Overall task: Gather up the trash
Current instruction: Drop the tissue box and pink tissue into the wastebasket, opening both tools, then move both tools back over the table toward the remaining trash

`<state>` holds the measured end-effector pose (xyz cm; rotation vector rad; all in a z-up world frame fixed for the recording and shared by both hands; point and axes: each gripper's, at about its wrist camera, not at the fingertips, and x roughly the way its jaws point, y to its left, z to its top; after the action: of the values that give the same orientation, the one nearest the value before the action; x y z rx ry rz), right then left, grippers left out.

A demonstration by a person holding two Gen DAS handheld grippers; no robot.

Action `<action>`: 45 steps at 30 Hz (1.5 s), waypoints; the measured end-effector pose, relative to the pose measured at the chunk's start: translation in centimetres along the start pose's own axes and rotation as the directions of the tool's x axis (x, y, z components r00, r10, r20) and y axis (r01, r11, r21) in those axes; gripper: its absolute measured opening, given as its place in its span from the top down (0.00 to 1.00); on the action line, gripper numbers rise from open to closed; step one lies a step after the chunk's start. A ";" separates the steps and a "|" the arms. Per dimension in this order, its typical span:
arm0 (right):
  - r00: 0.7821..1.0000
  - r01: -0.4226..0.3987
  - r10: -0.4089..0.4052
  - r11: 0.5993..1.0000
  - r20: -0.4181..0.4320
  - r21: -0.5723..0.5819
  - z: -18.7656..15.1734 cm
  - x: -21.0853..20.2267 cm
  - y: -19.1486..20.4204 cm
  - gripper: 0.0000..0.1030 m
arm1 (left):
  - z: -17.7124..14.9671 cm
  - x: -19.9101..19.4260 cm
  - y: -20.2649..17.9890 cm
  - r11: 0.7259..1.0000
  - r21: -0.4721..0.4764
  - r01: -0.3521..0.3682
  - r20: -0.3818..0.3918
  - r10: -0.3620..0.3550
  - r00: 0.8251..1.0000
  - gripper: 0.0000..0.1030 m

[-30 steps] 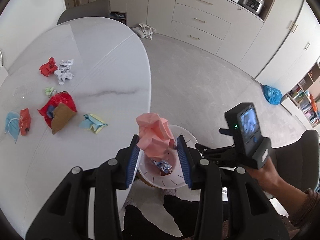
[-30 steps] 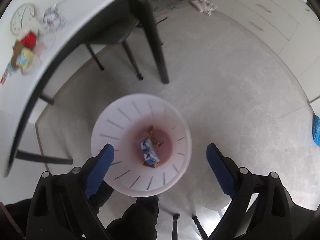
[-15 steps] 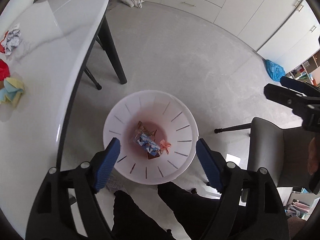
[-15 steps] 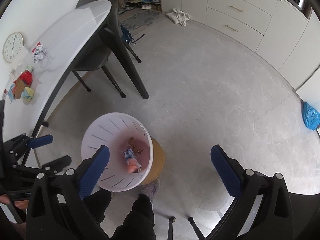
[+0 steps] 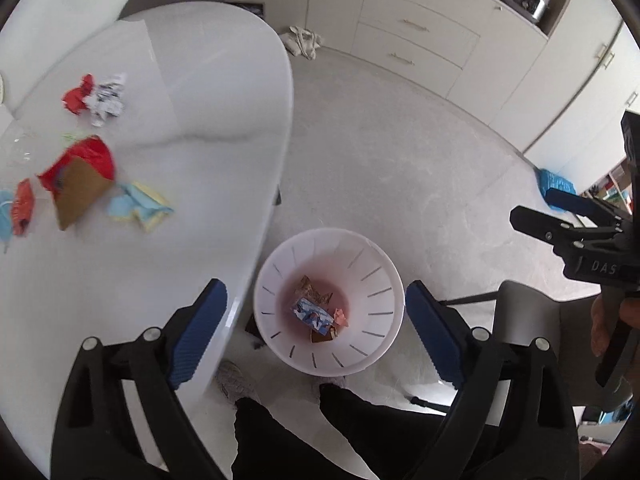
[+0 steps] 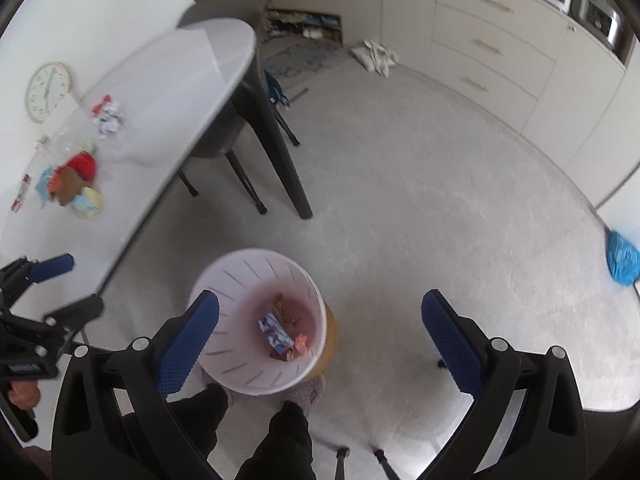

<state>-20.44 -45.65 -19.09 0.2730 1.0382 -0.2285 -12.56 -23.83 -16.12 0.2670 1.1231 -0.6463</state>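
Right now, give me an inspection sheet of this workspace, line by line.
Surface: white table, glossy, trash at its left part.
Job's things: white bin on the floor beside the table, holding a blue wrapper, a pink scrap and brown pieces.
Clutter: red bag with brown card, crumpled paper, blue-yellow paper.
Grippers: left gripper and right gripper above the bin, jaws wide, holding nothing.
Cables: nothing seen.
Surroundings: drawers, blue bag on floor, wall clock.

"DAS" on right tongs (image 5: 568,216)
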 end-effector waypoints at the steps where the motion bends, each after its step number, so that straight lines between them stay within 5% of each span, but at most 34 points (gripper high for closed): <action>1: 1.000 -0.005 0.006 1.000 0.023 -0.019 0.8 -1.0 0.8 0.02 | 0.4 -2.1 1.1 1.000 -0.021 -0.013 0.035 0.014 0.999 0.11; 6: 0.992 -0.036 0.046 0.996 0.117 -0.086 3.9 -5.0 4.3 0.02 | 1.5 -9.6 6.1 0.987 -0.116 -0.108 0.145 0.125 0.982 0.08; 13: 0.980 -0.110 0.126 0.988 0.153 -0.108 6.6 -6.8 8.9 0.02 | 1.3 -14.5 12.8 0.946 -0.271 -0.179 0.165 0.228 0.959 0.08; 32: 0.973 -0.168 0.195 0.966 0.125 -0.198 8.1 -6.0 18.0 0.02 | -1.0 -14.9 18.5 0.931 -0.325 -0.167 0.152 0.225 0.962 0.08; 41: 0.973 -0.217 0.230 0.929 0.009 -0.299 8.6 2.1 23.4 0.03 | -0.4 -13.0 20.8 0.933 -0.320 -0.164 0.132 0.215 0.968 0.08; 45: 0.971 -0.236 0.237 0.900 -0.043 -0.367 8.5 5.7 26.1 0.13 | -0.1 -12.3 21.8 0.934 -0.310 -0.176 0.124 0.224 0.967 0.08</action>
<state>-2.51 -24.19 -17.01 0.0539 1.0134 0.1885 -2.84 -2.31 -7.65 0.0682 1.0085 -0.3044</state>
